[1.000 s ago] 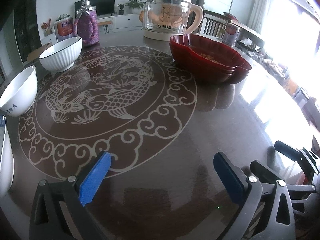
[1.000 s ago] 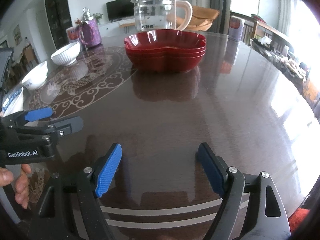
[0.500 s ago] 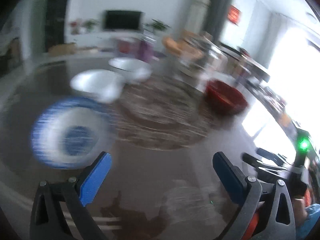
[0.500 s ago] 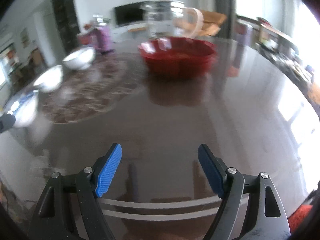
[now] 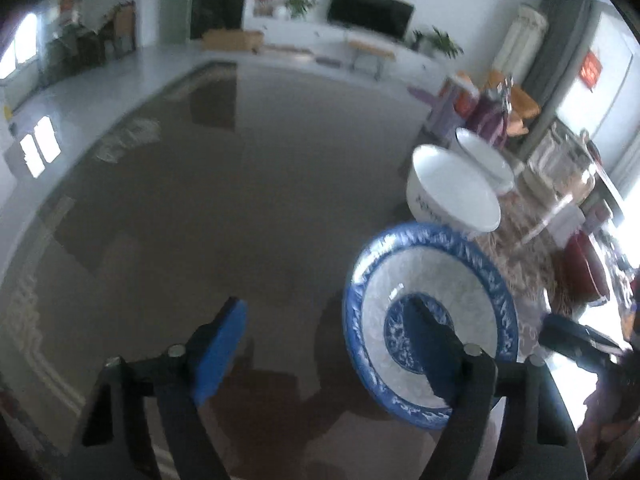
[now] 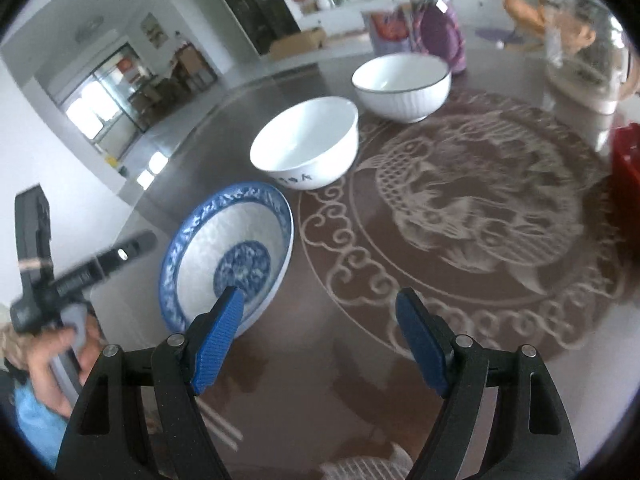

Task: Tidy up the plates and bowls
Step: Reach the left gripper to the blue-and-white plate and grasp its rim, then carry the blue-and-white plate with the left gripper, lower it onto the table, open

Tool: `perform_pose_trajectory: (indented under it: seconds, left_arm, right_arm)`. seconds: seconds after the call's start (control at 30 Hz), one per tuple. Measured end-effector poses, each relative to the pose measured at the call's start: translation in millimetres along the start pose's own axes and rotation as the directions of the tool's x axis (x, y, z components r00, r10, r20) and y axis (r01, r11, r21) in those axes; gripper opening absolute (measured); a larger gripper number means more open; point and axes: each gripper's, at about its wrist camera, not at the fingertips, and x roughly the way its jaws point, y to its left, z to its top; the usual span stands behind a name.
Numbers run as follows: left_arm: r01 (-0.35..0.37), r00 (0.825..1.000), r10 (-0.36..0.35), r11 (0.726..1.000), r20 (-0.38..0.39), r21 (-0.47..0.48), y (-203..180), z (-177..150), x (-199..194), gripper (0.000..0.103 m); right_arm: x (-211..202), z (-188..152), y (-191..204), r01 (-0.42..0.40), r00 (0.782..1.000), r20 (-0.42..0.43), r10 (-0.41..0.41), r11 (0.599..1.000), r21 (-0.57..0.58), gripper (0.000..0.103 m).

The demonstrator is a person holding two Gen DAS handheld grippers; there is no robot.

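A blue-and-white patterned deep plate lies on the dark table near its left edge. My left gripper hovers at the plate's left rim with its jaws closing. One finger is over the plate's inside and the other outside, so the rim is between them, untouched. My right gripper is open at the plate's near right side, with its left fingertip in front of the rim. Behind the plate stand a plain white bowl and a ribbed white bowl.
Stacked red dishes sit at the far right of the fish medallion. A glass kettle and a purple jar stand at the back. A hand holds the left gripper's handle.
Both views have swung left across the table, away from the red dishes. The blue-and-white plate has come under both grippers. The left jaws stand narrower than before.
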Motion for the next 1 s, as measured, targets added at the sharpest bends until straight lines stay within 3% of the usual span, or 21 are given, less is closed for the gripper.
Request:
perform_pose_trajectory:
  seconds: [0.1,0.23,0.27,0.37,0.4,0.5,0.6,0.7,1.0]
  left_arm:
    - [0.008,0.999,-0.007,1.000,-0.035,0.016,-4.9,0.0,15.2,0.070]
    - [0.041,0.997,-0.041,0.999,-0.065,-0.001,-8.1,-5.0,24.3,0.044]
    - [0.056,0.996,-0.057,0.998,-0.074,-0.011,-7.5,-5.1,27.2,0.034]
    - [0.101,0.990,-0.104,0.994,-0.091,-0.036,-6.6,-6.4,33.2,0.018]
    - [0.120,0.988,-0.123,0.992,-0.094,-0.044,-7.5,-8.6,35.5,0.015]
    - [0.120,0.989,-0.123,0.992,-0.077,-0.048,-9.9,-13.0,33.7,0.015]
    - [0.140,0.988,-0.143,0.989,-0.065,-0.046,-17.1,-18.4,28.0,0.014]
    - [0.134,0.990,-0.133,0.991,-0.057,0.016,-41.1,-24.3,20.0,0.015]
    - [0.278,0.959,-0.271,0.955,-0.080,0.099,-137.4,-30.4,37.1,0.016]
  right_arm:
    - [20.0,6.4,1.2,-0.019,0.999,-0.036,0.020,0.999,0.040,0.081]
    - [41.1,10.7,10.1,-0.010,0.997,-0.073,0.012,0.999,0.030,0.078]
    - [43.4,10.5,12.9,-0.011,0.997,-0.077,0.013,1.000,0.026,0.069]
    - [57.0,10.9,18.4,-0.021,0.992,-0.122,0.024,0.999,0.025,0.020]
    - [59.0,10.3,18.9,-0.025,0.992,-0.123,0.028,0.999,0.030,0.019]
    - [55.8,8.1,22.9,-0.020,0.995,-0.101,0.022,1.000,0.014,0.012]
    - [49.9,4.3,26.6,-0.002,0.997,-0.077,0.001,1.000,-0.010,0.013]
    - [31.3,-0.2,16.0,-0.005,0.999,-0.042,0.006,1.000,0.015,0.013]
    - [-46.1,-10.8,-53.3,0.100,0.989,0.101,-0.109,0.991,0.093,0.013]
